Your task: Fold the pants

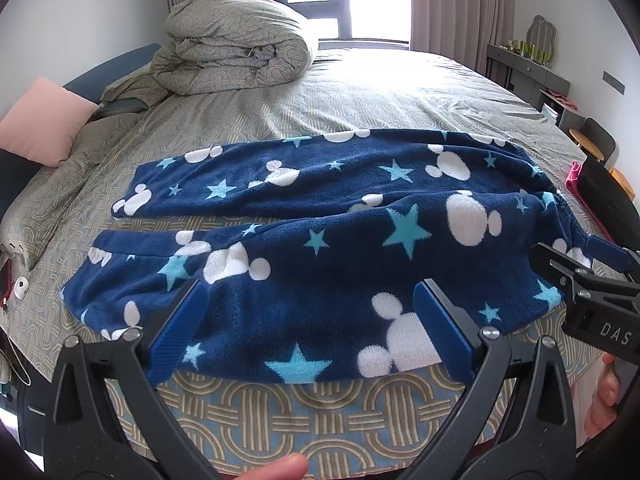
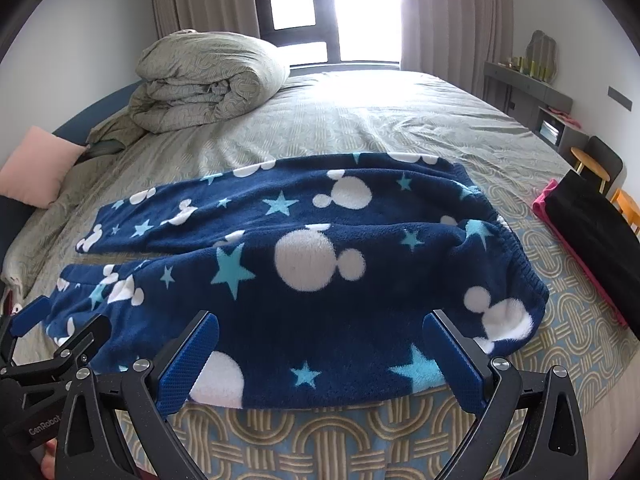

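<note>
Left wrist view: fuzzy navy fleece pants (image 1: 320,248) with white mouse heads and pale blue stars lie flat across the patterned bed (image 1: 320,412), 2 legs spread leftward. Left gripper (image 1: 312,332) and right gripper (image 2: 320,360) both hover wide open over the near edge, holding nothing.

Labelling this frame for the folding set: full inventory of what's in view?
pants: 1, navy fleece with white mouse heads and blue stars, spread flat at near bed edge
bed: 1, grey-green patterned cover
duvet: 1, same pattern, rolled, far left
pillow: 1, pink, left edge
black cloth: 1, over pink, right edge
dresser: 1, grey, right wall
left gripper: jaws open, at pants' near hem
right gripper: jaws open, at near hem
</note>
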